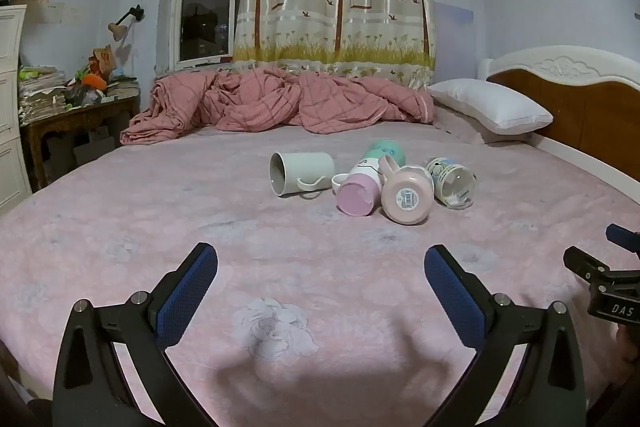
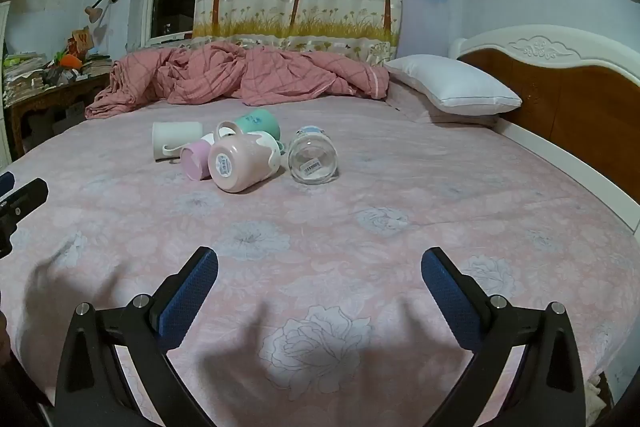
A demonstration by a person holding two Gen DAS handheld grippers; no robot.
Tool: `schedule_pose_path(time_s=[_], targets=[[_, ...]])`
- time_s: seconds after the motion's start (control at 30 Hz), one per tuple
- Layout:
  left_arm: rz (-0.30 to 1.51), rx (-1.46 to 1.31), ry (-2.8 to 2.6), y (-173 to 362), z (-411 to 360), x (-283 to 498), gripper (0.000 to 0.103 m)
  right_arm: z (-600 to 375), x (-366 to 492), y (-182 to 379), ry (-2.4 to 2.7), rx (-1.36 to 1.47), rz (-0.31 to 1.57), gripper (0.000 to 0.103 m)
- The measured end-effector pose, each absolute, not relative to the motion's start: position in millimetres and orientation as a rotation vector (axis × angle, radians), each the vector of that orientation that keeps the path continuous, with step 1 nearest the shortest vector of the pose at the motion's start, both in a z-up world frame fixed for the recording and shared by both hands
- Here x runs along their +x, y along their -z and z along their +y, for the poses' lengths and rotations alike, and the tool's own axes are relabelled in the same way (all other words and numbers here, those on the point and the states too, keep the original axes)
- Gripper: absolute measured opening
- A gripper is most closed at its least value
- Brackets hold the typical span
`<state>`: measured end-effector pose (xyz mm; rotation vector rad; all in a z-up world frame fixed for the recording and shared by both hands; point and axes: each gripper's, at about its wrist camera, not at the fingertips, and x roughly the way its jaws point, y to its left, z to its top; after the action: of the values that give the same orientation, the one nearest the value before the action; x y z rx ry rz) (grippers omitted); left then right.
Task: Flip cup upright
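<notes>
Several cups lie on their sides in a cluster on the pink bedspread (image 1: 160,227). A white mug (image 1: 302,173) (image 2: 176,139) is at the left, then a lilac cup (image 1: 358,193) (image 2: 195,159), a pink mug (image 1: 406,195) (image 2: 240,163) with a label on its base, a green cup (image 1: 386,151) (image 2: 258,123) behind, and a clear glass (image 1: 454,187) (image 2: 314,161) at the right. My left gripper (image 1: 320,269) is open and empty, well short of the cups. My right gripper (image 2: 319,269) is open and empty, also short of them.
A crumpled pink quilt (image 1: 272,103) lies at the far side of the bed. A white pillow (image 1: 488,103) and the headboard (image 1: 580,99) are at the right. A cluttered side table (image 1: 72,107) stands at the left. The right gripper's body (image 1: 612,287) shows at the right edge.
</notes>
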<state>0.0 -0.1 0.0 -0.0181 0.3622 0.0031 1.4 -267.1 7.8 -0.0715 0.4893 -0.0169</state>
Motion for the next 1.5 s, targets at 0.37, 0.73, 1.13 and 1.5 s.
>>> schedule_pose_path(time_s=[0.37,0.73,1.13,1.5], targets=[[0.351,-0.026,-0.005,-1.0,1.1,-0.8,0.103,-266.9,1.5,-6.9,0.018,-0.071,0.484,0.103],[0.348,-0.024,-0.009,-3.6,-2.0,-0.2,0.103,-267.5,1.5,-6.8,0.018,-0.074,0.485,0.103],[0.346,-0.028,0.004,-2.6,-1.8,0.8,0.103,-267.6,1.5,-6.7,0.019,-0.078,0.486,0.103],[0.339,-0.018,0.001,-3.1,-4.3,-1.7,0.103,-267.2,0.9,-6.7,0.019,-0.079,0.485,0.103]])
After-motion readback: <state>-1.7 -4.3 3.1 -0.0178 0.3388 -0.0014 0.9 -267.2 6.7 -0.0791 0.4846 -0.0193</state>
